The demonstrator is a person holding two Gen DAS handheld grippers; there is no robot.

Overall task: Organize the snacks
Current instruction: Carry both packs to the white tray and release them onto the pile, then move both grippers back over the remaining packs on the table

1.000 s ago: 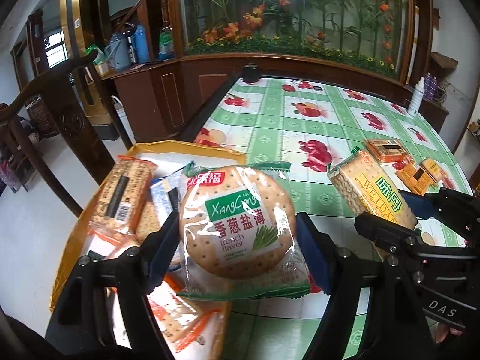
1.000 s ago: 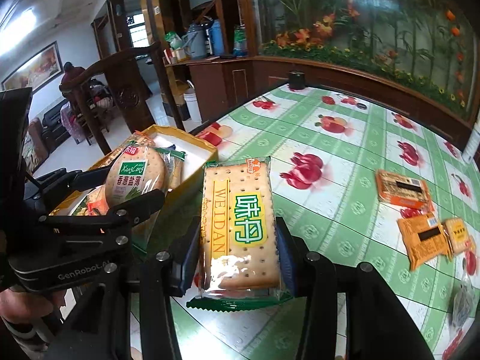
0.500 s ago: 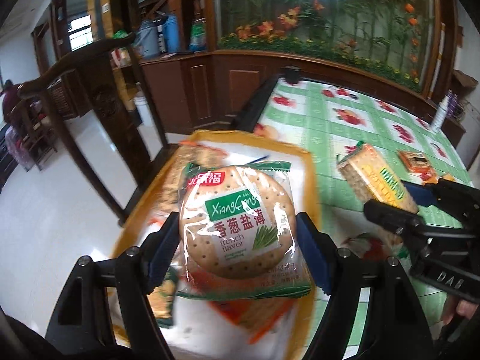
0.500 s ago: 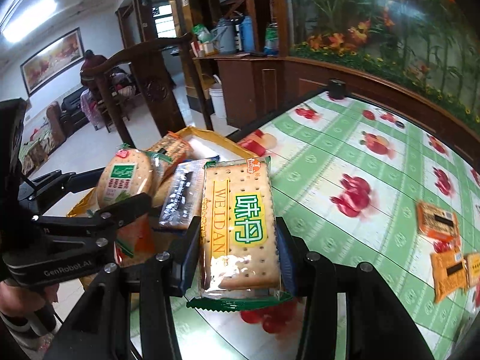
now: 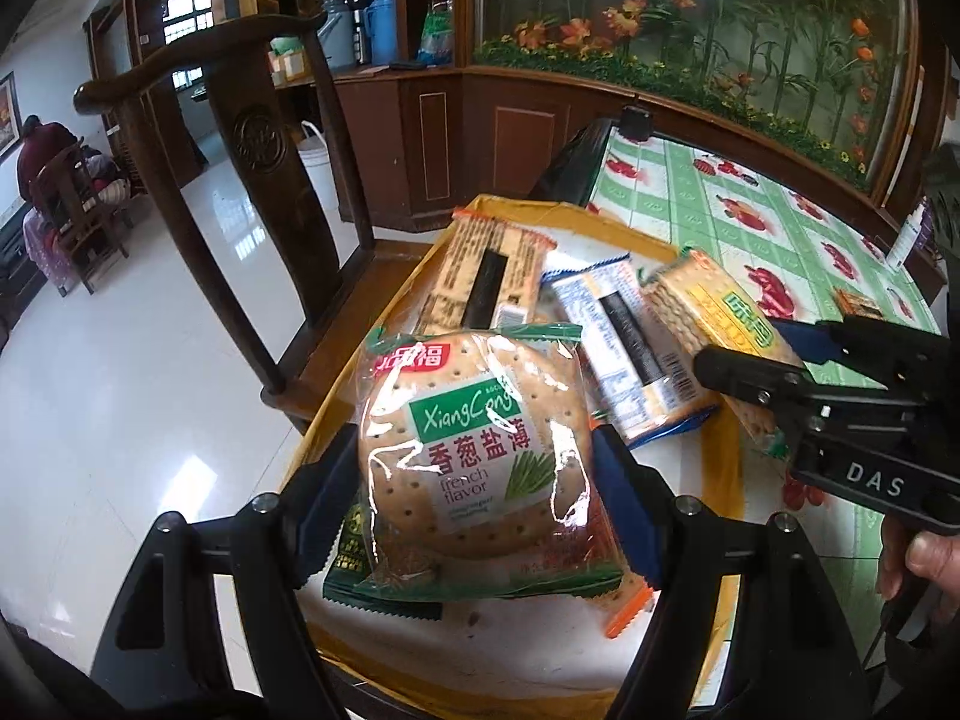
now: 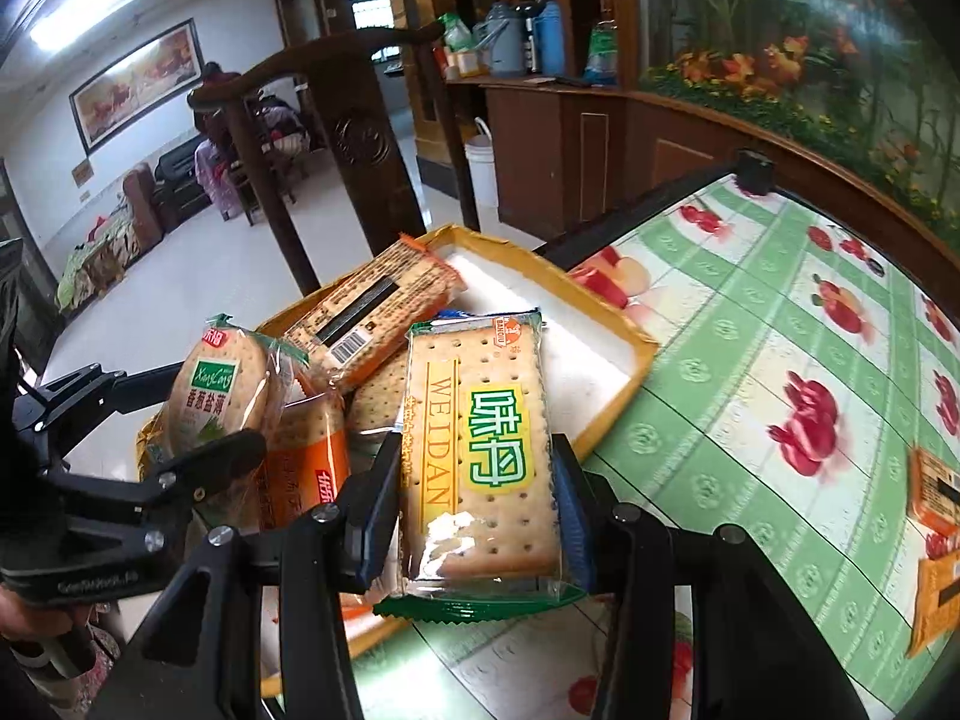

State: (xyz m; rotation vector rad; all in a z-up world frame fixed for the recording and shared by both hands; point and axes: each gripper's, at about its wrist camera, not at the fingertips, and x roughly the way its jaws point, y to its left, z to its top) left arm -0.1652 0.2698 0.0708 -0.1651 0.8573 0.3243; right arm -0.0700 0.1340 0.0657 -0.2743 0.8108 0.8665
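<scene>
Clear cellophane glares on both packets I carry, so the small print is unreadable; my left tongs [image 5: 474, 468] pinch one round cracker packet [image 5: 474, 450], green label, its lower seam cut off behind the blue pads; my right tongs [image 6: 474, 504] pinch one rectangular cracker packet [image 6: 480, 450], yellow-green label, its bottom edge hidden between the fingers. Both packets hang over the yellow tray [image 6: 624, 342], white inside, which lies just ahead of and below both tongs.

In the tray, what I can count: one long tan packet with a barcode [image 5: 486, 282], ahead of the left tongs; one blue-and-white packet [image 5: 624, 354], ahead and to their right, partly under the right tongs' load; one orange packet [image 6: 306, 468], beside the right tongs on their left, half covered; one dark green wrapper [image 5: 348, 558] under the round packet, mostly hidden. How many more lie beneath, I cannot tell.

Beyond the tray to the right of the right tongs: a green checked tablecloth [image 6: 750, 372] with fruit prints; two orange packets [image 6: 936, 516] at the frame's edge, cut off. A dark wooden chair [image 5: 264, 138] stands past the tray's far side; each tool blocks part of the other's view.
</scene>
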